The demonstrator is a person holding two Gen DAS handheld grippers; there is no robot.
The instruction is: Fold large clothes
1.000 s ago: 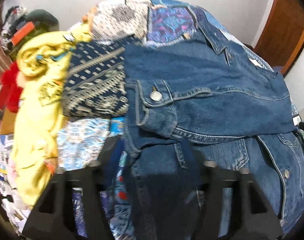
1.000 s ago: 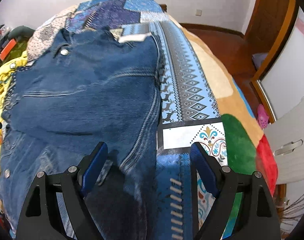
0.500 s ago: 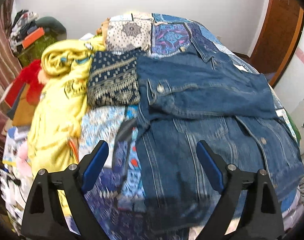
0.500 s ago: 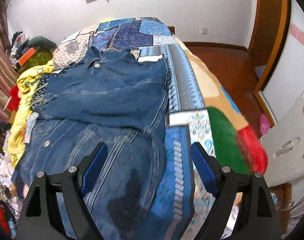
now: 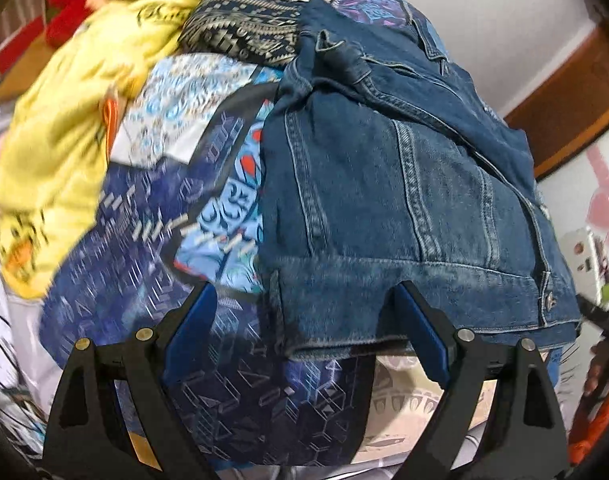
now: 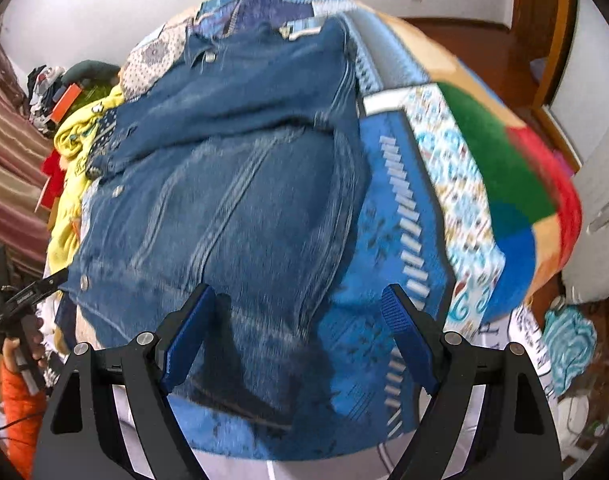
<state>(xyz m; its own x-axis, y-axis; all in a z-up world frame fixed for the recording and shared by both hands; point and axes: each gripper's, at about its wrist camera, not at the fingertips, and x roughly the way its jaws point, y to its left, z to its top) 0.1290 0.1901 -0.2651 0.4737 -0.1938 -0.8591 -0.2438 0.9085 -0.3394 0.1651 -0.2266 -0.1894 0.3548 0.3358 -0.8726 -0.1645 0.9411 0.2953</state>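
Note:
A blue denim jacket [image 5: 384,184] lies on the patchwork bed cover [image 5: 152,248], with its sleeves folded across the upper part. My left gripper [image 5: 304,332] is open and empty, low at the jacket's near left hem corner, with the hem between its blue pads. In the right wrist view the jacket [image 6: 232,184] fills the middle. My right gripper [image 6: 296,332] is open and empty over the jacket's near right hem corner. The other gripper [image 6: 28,292] shows at the left edge of that view.
A yellow garment [image 5: 64,120] and a dark patterned folded cloth [image 5: 244,32] lie left of the jacket. Red items [image 5: 64,12] sit behind them. The bed's right side [image 6: 484,160] is green, red and orange. A wooden door frame [image 5: 572,92] stands at the right.
Both grippers have dropped from a high overview down to the jacket's near hem, the left at its left corner and the right at its right corner. Both stayed open.

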